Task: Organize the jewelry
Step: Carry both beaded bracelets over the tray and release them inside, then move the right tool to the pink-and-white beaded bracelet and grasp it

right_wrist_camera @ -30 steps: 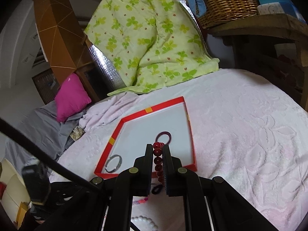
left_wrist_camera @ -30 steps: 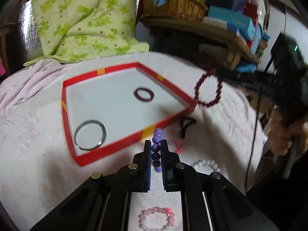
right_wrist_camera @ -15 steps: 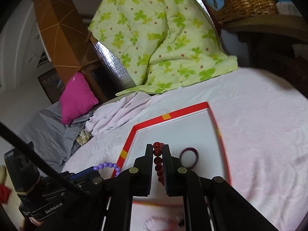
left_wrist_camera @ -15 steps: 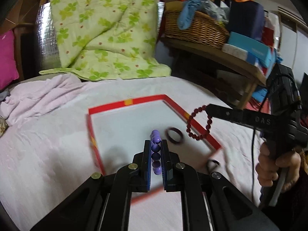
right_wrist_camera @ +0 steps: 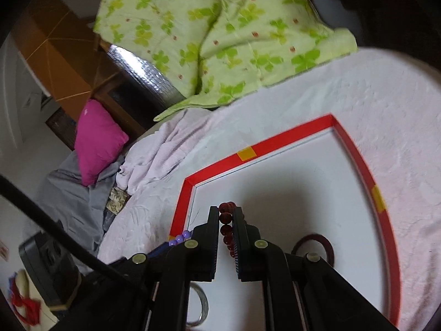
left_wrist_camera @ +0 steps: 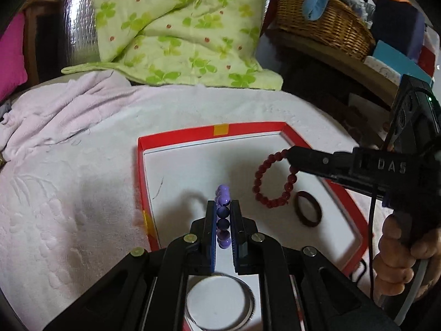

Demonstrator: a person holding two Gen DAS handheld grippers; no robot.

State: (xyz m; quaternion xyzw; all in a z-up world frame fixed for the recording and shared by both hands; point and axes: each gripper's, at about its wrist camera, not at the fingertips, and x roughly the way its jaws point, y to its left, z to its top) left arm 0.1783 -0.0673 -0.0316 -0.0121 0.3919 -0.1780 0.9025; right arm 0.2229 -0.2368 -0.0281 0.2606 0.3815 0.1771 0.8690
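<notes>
Pale pink bedding [left_wrist_camera: 69, 193] is covering the work surface, and a red-rimmed tray [left_wrist_camera: 248, 129] is lying on it. Nearest the left camera, a silver bangle [left_wrist_camera: 220, 302] is sitting in the tray under the left gripper [left_wrist_camera: 223, 207], whose fingers are pinching a purple bead bracelet [left_wrist_camera: 222, 193] above the white floor. Beyond, a dark bangle [left_wrist_camera: 308, 208] is resting flat, and the right gripper [left_wrist_camera: 289, 154] is clamping a red bead bracelet [left_wrist_camera: 274, 180] that is dangling over the tray. So two pieces are lying stowed, and two are waiting to be released; any others are probably lying out of view. Only the left view is showing the red loop whole; only the right view is showing the pink cushion [right_wrist_camera: 97, 143].
</notes>
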